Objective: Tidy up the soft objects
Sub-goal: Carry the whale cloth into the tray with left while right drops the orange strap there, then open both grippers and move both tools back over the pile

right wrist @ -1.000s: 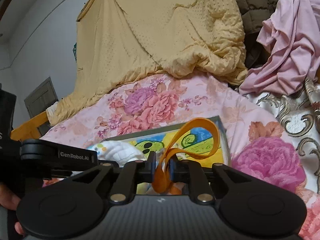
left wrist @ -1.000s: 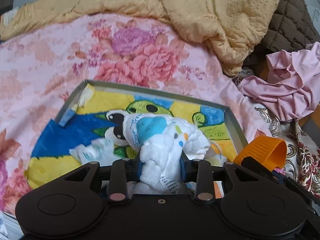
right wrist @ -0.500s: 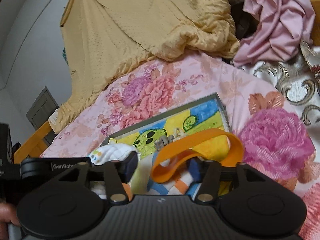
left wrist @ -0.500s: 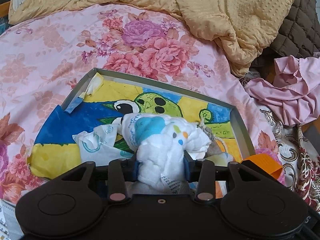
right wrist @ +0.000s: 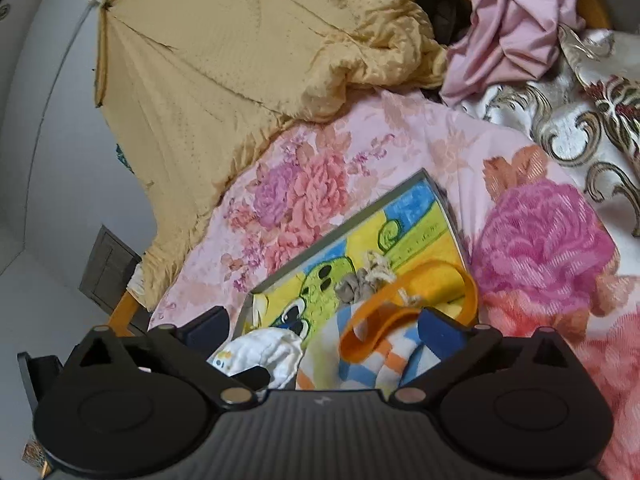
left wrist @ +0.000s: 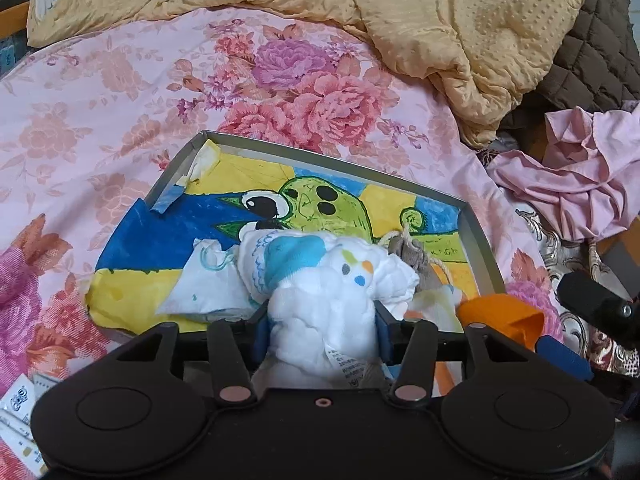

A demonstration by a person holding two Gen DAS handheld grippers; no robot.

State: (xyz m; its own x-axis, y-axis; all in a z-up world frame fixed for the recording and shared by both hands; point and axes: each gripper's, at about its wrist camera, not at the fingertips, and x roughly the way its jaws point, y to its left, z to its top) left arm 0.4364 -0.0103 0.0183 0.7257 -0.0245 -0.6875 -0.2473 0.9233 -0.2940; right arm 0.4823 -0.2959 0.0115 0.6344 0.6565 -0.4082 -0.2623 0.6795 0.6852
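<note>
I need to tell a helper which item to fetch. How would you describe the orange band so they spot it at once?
Find the shallow tray with the bright frog picture, lying on the pink flowered bedspread. At its near corner, on a striped cloth, sits the orange band, between the open right gripper jaws. It is the only plain orange loop; its neighbours are white and grey cloth.

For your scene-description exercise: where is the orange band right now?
In the right wrist view, the orange band lies in the tray between the open jaws, beside the grey pouch.
</note>
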